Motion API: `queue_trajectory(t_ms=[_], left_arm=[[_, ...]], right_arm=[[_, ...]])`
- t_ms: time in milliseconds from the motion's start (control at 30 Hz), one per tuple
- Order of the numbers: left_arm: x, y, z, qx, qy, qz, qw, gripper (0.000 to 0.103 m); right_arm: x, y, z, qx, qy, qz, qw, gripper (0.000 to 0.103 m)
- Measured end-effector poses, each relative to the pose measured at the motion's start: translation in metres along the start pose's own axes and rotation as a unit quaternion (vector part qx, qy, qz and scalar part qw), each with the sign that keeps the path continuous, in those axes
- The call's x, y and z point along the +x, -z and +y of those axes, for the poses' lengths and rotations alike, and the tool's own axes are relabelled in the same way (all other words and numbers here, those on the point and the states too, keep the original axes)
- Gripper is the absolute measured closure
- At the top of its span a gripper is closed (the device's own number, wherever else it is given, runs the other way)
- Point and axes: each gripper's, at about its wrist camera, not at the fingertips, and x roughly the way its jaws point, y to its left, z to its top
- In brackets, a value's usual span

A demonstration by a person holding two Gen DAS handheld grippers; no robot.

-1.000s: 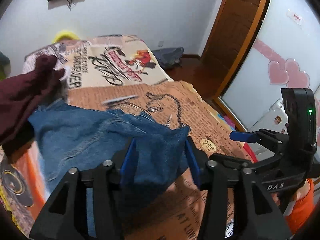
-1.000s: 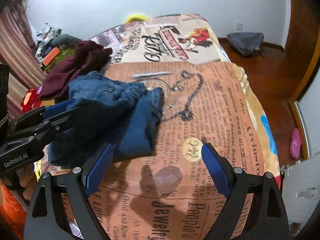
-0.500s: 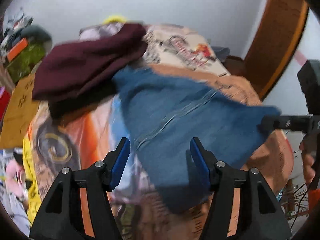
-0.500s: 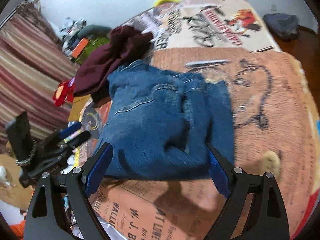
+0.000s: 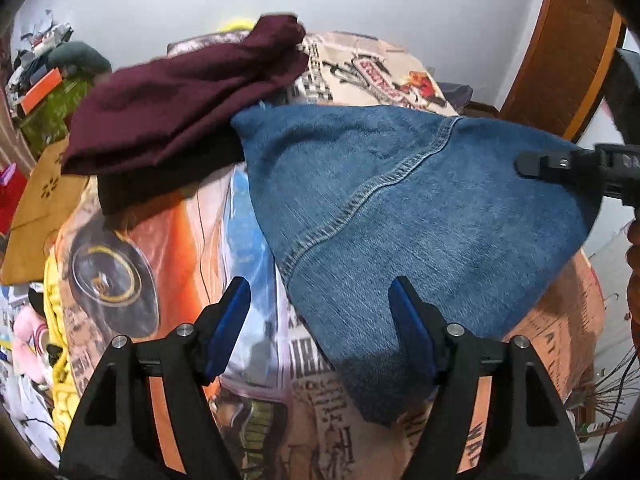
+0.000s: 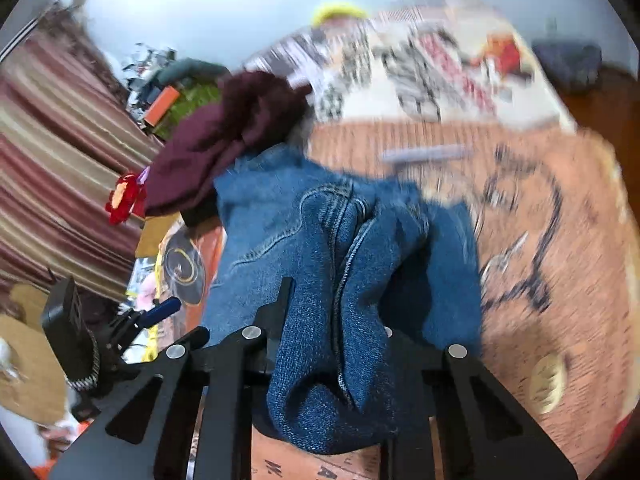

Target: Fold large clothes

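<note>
The folded blue jeans lie on the printed bedspread. My left gripper is open and empty, at the jeans' near left corner, its right pad over the denim. My right gripper is shut on a bunched fold of the jeans and lifts that edge; it also shows at the right edge of the left wrist view, clamped on the denim. The left gripper appears in the right wrist view, open, at the lower left.
A maroon garment lies heaped just behind the jeans, also seen in the right wrist view. Clutter and a striped curtain stand left of the bed. A wooden door is at the right.
My left gripper let go of the jeans, opened and swung to the left side of the bed. My right gripper moved in and closed on the jeans' edge, lifting it.
</note>
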Motion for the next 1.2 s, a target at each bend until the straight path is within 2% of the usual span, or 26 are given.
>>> queue_trajectory(t_ms=[133,267,333,433,500,567,600,733,867,1000,1033,1100,1133,1167,1200], left_arm=[[-0.003,-0.007,-0.005,-0.006,0.019,-0.001,0.9998,0.032],[0.020,-0.001,-0.015,0.003,0.021,0.023,0.9995,0.030],[0.028,0.004,-0.015,-0.006,0.020,0.026,0.9994,0.026],[0.027,0.006,-0.014,-0.005,0.013,0.020,0.9997,0.021],[0.025,0.005,-0.013,-0.003,0.013,0.020,0.9997,0.021],[0.024,0.005,-0.013,0.000,0.009,0.019,0.9998,0.021],[0.023,0.005,-0.013,0.001,0.007,0.018,0.9998,0.021],[0.020,0.005,-0.013,-0.001,0.003,0.017,0.9999,0.021],[0.014,0.002,-0.011,-0.005,-0.004,0.008,0.9999,0.021],[-0.002,-0.009,0.003,-0.026,-0.018,-0.026,0.9992,0.021],[-0.004,-0.012,0.005,-0.031,-0.018,-0.029,0.9989,0.021],[-0.008,-0.019,0.015,-0.049,-0.010,-0.033,0.9982,0.021],[-0.007,-0.022,0.020,-0.057,-0.004,-0.030,0.9979,0.021],[-0.006,-0.024,0.024,-0.064,0.001,-0.026,0.9976,0.021],[-0.004,-0.025,0.029,-0.075,0.008,-0.020,0.9969,0.021]], right_arm=[[-0.011,0.004,0.014,-0.062,0.032,-0.024,0.997,0.085],[0.014,0.016,-0.018,-0.060,0.079,0.014,0.995,0.085],[0.020,0.024,-0.039,-0.042,0.077,0.025,0.996,0.081],[0.009,0.028,-0.050,-0.032,0.059,0.020,0.998,0.080],[0.000,0.030,-0.046,-0.049,0.070,0.019,0.996,0.079],[-0.006,0.032,-0.041,-0.067,0.095,0.017,0.993,0.071],[-0.010,0.033,-0.039,-0.077,0.108,0.013,0.991,0.070],[-0.021,0.035,-0.042,-0.080,0.120,0.008,0.990,0.061],[-0.035,0.027,-0.046,-0.058,0.125,-0.009,0.990,0.060],[-0.044,0.011,-0.037,-0.061,0.117,-0.023,0.991,0.059],[-0.044,0.008,-0.033,-0.066,0.118,-0.024,0.990,0.055],[-0.040,-0.001,-0.026,-0.077,0.118,-0.022,0.990,0.040],[-0.038,-0.003,-0.024,-0.079,0.117,-0.019,0.990,0.026],[-0.034,-0.006,-0.022,-0.079,0.113,-0.013,0.990,0.019],[-0.030,-0.007,-0.022,-0.080,0.108,-0.006,0.991,0.019]])
